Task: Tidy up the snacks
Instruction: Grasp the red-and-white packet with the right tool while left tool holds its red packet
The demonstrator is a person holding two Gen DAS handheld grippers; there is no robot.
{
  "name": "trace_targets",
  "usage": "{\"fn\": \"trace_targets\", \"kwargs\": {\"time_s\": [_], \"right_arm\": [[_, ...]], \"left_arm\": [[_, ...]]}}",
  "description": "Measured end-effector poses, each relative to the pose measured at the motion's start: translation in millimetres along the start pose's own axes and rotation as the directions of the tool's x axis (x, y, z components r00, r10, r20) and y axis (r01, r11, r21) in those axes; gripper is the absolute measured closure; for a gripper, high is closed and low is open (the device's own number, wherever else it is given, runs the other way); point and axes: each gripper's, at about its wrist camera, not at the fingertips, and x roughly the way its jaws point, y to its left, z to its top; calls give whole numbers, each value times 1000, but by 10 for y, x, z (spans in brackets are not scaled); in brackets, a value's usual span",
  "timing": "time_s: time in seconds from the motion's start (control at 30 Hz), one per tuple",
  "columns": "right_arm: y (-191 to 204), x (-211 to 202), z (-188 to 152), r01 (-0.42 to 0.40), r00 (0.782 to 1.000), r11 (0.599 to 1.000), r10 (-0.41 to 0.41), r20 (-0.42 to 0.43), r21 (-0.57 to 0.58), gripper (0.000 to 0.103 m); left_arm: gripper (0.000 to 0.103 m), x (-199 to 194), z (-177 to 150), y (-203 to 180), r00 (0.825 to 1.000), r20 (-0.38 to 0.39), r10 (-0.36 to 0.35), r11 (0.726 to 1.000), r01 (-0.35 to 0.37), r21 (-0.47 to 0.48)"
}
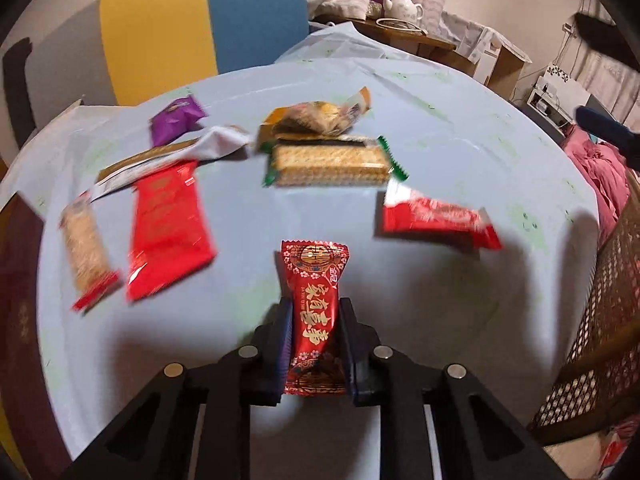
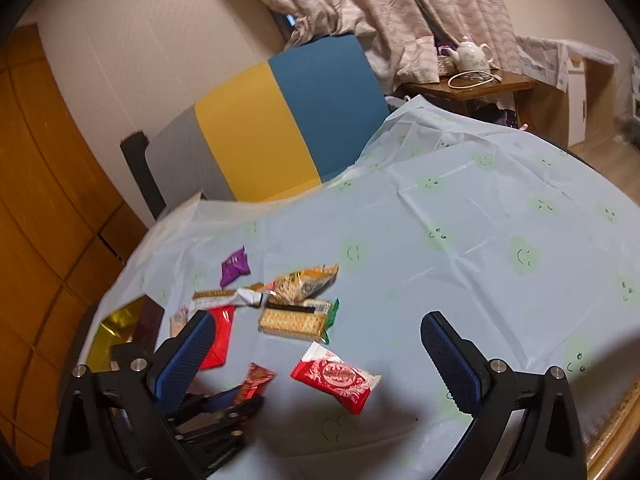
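Left wrist view shows the left gripper (image 1: pixel 314 344) pinching a red candy packet (image 1: pixel 314 312) between its blue pads, the packet's long axis running straight out along the fingers and lifted clear of the light blue tablecloth (image 1: pixel 460 132). Beyond it the other snacks lie scattered: a cracker pack with green ends (image 1: pixel 332 164) straight ahead with its long axis crosswise, an orange wrapper (image 1: pixel 316 118) just behind and overlapping it, a red and white bar (image 1: pixel 434 222) ahead to the right, a large red pouch (image 1: pixel 168 228) and a narrow biscuit pack (image 1: pixel 86 250) side by side to the left, a purple packet (image 1: pixel 176 118) farther back. In the right wrist view the right gripper (image 2: pixel 324 356) hangs over the table with its jaws spread wide and nothing between them; the red and white bar (image 2: pixel 336 376) lies almost directly below and between its fingers, angled across them (blur makes the exact tilt hard to read). That bar looks nearer the right hand than the left, so the right seems the natural one to take it, probably after turning to meet its narrow sides, while the left likely carries its packet toward whatever grouping is intended.
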Motion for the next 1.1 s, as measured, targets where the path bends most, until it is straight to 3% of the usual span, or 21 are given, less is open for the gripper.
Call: {"fn": "trace_targets", "kwargs": {"time_s": [0.17, 0.27, 0.43, 0.63, 0.73, 0.8, 0.9, 1.1], "right_arm": [[120, 320, -94, 18, 987, 997, -30, -155, -74, 0], [245, 562, -196, 46, 959, 984, -92, -268, -172, 0], [457, 922, -306, 39, 897, 942, -180, -403, -333, 24], [500, 1377, -377, 49, 819, 880, -306, -486, -472, 30], [418, 1512, -414, 66, 798, 869, -341, -498, -490, 30], [356, 1553, -457, 70, 791, 872, -345, -505, -485, 30], [256, 1533, -465, 61, 802, 900, -301, -516, -431, 31], [125, 1491, -466, 61, 806, 921, -273, -525, -384, 29]], "left_arm": [[82, -214, -280, 217, 1000, 13, 18, 1000, -17, -13], [81, -269, -402, 315, 1000, 30, 8, 999, -6, -46], [80, -333, -536, 480, 997, 64, -51, 990, 59, -126], [80, -332, -589, 535, 991, 107, -84, 982, 100, -159], [80, -338, -598, 536, 990, 112, -84, 982, 101, -160], [80, -336, -600, 542, 990, 115, -86, 981, 104, -161], [80, -336, -608, 552, 989, 121, -90, 980, 109, -169], [80, -345, -626, 544, 988, 128, -81, 980, 103, -173]]}}
